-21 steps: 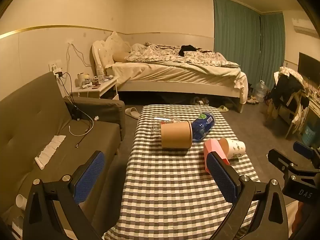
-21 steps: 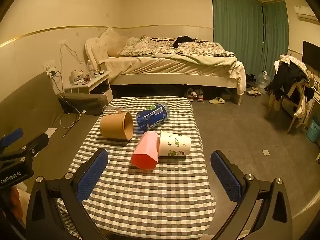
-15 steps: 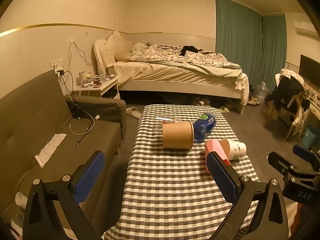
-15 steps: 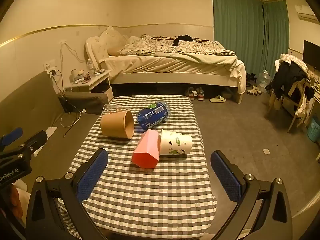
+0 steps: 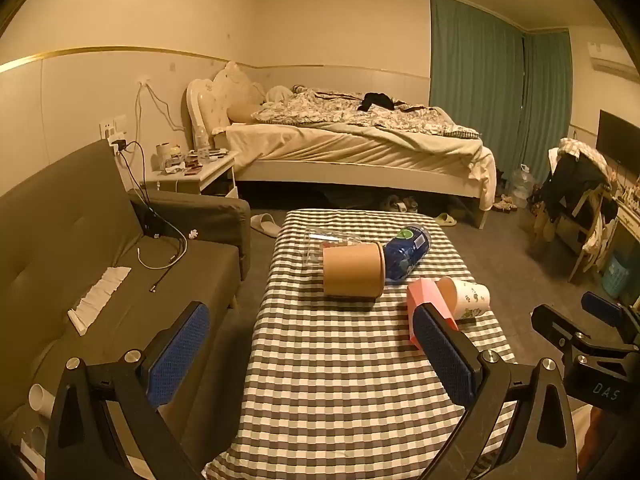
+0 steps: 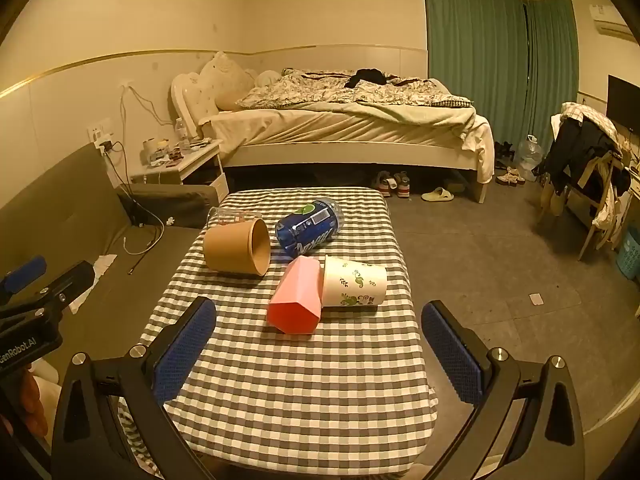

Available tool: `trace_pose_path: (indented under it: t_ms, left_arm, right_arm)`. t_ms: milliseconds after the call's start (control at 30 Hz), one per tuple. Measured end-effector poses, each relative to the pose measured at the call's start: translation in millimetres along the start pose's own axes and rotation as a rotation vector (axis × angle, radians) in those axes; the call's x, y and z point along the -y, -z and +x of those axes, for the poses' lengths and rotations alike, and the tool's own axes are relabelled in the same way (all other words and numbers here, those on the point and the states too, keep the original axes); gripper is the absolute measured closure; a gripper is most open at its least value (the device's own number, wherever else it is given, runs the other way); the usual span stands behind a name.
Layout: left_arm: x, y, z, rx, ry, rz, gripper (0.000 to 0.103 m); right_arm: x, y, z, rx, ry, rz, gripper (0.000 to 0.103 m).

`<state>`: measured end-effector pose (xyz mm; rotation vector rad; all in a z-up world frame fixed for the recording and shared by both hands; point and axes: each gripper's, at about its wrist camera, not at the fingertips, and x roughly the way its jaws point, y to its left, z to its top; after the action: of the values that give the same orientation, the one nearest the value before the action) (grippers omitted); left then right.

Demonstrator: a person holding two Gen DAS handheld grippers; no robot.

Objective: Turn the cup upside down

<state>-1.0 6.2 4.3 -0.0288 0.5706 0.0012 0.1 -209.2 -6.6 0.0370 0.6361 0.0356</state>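
Note:
Several cups lie on their sides on the checked table [image 5: 340,380] [image 6: 300,392]: a brown paper cup [image 5: 352,274] [image 6: 234,246], a clear plastic cup [image 5: 320,240] [image 6: 228,214] behind it, a blue printed cup [image 5: 406,250] [image 6: 310,228], a pink faceted cup [image 5: 420,294] [image 6: 298,300] and a white cup with green print [image 5: 466,298] [image 6: 356,286]. My left gripper [image 5: 310,344] hovers open over the table's near left part, short of the cups. My right gripper [image 6: 318,344] is open too, just in front of the pink cup. Neither holds anything.
A grey sofa [image 5: 80,248] runs along the table's left side, with cables and a tissue on it. Beyond the table stand a bed [image 6: 352,128] and a nightstand [image 5: 192,172]. A chair draped with clothes [image 6: 584,168] stands at the right over open floor.
Both views have drifted only slightly. The cups lie where they were, and both grippers are still open and empty.

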Motion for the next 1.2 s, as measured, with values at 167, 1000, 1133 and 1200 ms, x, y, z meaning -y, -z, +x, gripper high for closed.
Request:
trace_pose_path:
  t_ms: [167,1000,1133,1200]
  left_arm:
    - [-0.1,0.6,-0.9,0.0,-0.001,0.002,0.0]
    - [1.6,3.8,1.4,-0.006,-0.001,0.008,0.0]
    - [2.4,4.6,2.2,-0.006,-0.002,0.009,0.0]
    - [2.3,5.0,2.6,-0.008,-0.002,0.011,0.0]
  right_arm:
    - [0.7,0.5,1.3,-0.005,-0.002,0.001,0.0]
    - [0.8,1.5,3.7,-0.009,-0.003,0.003,0.0]
    - [0.3,1.6,4.0,-0.009,-0.002,0.002,0.0]
    - [0.2,1.7,3.5,-0.01,-0.001,0.003,0.0]
